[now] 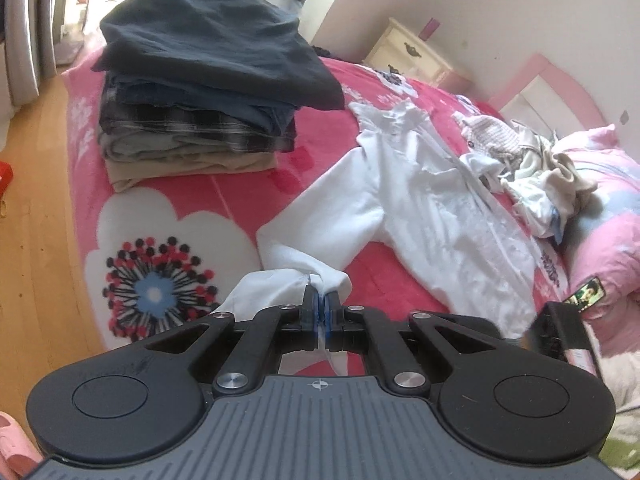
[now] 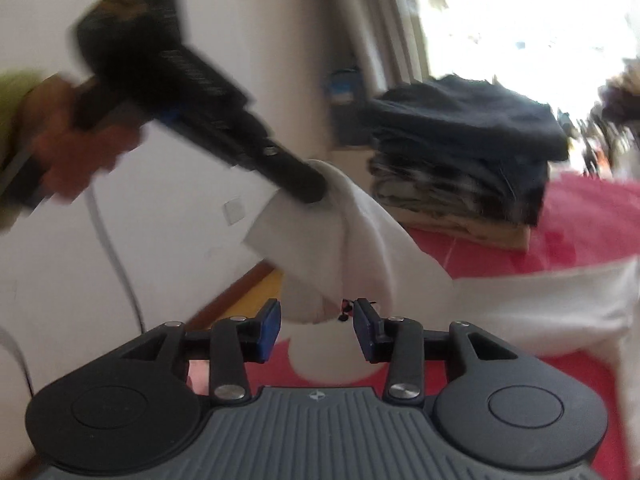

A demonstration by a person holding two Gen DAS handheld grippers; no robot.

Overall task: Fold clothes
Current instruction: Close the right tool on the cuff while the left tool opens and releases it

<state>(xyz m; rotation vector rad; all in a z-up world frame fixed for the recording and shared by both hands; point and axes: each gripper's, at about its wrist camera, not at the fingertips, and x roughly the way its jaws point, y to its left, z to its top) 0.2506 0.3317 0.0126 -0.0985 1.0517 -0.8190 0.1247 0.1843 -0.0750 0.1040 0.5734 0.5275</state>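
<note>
Your left tongs (image 1: 321, 307) are pressed together on the cuff of the white long-sleeved cotton garment (image 1: 420, 216), which lies spread across the pink flower-print bed cover (image 1: 168, 216). The sleeve runs from that pinch up to the body of the garment, and the cuff hangs lifted above the cover. Your right tongs (image 2: 316, 326) are spread, with nothing between the blue pads (image 2: 269, 330); the lifted white cuff hangs just beyond them.

Taking the white garment as landmark: one stack of folded dark and plaid clothes (image 1: 208, 80) sits to its left, apart from it, near the bed's left edge by the wooden floor (image 1: 36, 216). One loose heap of pale unfolded clothes (image 1: 532, 172) touches its right side. Open cover lies between the garment and the stack, around the big white flower (image 1: 160, 264). A cream bedside cabinet (image 1: 416, 54) stands beyond it.
</note>
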